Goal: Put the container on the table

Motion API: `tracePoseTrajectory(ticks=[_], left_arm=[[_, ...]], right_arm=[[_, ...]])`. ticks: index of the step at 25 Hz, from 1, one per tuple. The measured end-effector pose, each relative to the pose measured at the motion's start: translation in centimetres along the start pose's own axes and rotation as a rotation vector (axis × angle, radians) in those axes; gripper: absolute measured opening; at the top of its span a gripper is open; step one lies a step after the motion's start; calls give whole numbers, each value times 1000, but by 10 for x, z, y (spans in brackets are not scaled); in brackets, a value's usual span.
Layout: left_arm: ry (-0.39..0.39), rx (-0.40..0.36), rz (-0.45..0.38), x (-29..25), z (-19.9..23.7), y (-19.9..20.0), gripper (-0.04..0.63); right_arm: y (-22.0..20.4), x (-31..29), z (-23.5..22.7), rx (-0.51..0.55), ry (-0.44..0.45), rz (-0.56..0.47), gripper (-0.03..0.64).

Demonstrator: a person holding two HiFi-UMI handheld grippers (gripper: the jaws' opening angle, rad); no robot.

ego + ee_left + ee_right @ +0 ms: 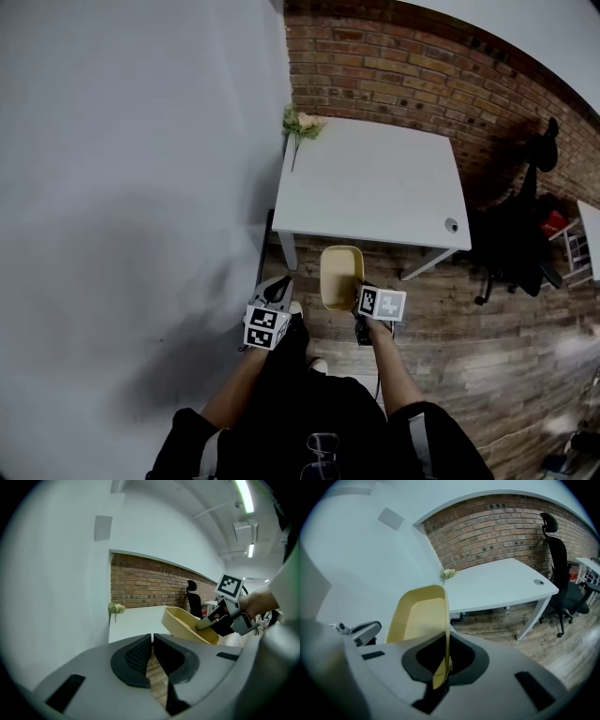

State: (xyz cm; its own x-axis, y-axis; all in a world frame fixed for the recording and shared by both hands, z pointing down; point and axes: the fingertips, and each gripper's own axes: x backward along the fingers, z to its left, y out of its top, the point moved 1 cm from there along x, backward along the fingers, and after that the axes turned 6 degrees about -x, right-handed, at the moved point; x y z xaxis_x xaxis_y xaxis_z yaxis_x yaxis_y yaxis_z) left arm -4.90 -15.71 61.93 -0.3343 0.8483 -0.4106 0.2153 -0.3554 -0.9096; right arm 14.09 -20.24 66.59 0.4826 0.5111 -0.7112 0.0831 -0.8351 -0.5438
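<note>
Pale yellow container (pixel 340 275), a rounded rectangular tub, hangs tilted in the air with its open side up, 1 side wall pinched in the right gripper (pixel 445 660). It sits over wooden floor, just short of the white rectangular table (pixel 375 187), not touching it.

The container (pixel 417 616) looks like yellow plastic, smooth and a bit dull, with thin walls. The table (pixel 375 187) has a smooth white top with a soft shine. The floor (pixel 469 347) is brown wood boards with streaky grain. The far wall (pixel 394 66) is rough red brick. The wall on the left (pixel 122 187) is smooth, painted white and not shiny. The left gripper (pixel 153 639) and right gripper (pixel 445 656) are dull grey plastic. The left one's dark pads (pixel 136 656) have tiny bumps.
</note>
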Motion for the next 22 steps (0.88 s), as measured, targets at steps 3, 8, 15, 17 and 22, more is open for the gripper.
tracePoseTrajectory(ticks=[3,8,15,17,22], left_arm=[[-11,1,-4,-25,23,6,28],[-30,5,-19,-68,65,28,28],[-55,18,-27,-121,127,50,28],[-60,18,-29,-133,143,52,28],[-72,-4,-32,-160,179,59,28]], right_arm=[[24,-22,3,-5,-15,-13,26],[71,-57,8,-8,-51,-17,26],[129,-111,20,-42,-92,-18,26],[142,-128,24,-39,-104,-15,26],[167,-172,33,-34,-129,6,26]])
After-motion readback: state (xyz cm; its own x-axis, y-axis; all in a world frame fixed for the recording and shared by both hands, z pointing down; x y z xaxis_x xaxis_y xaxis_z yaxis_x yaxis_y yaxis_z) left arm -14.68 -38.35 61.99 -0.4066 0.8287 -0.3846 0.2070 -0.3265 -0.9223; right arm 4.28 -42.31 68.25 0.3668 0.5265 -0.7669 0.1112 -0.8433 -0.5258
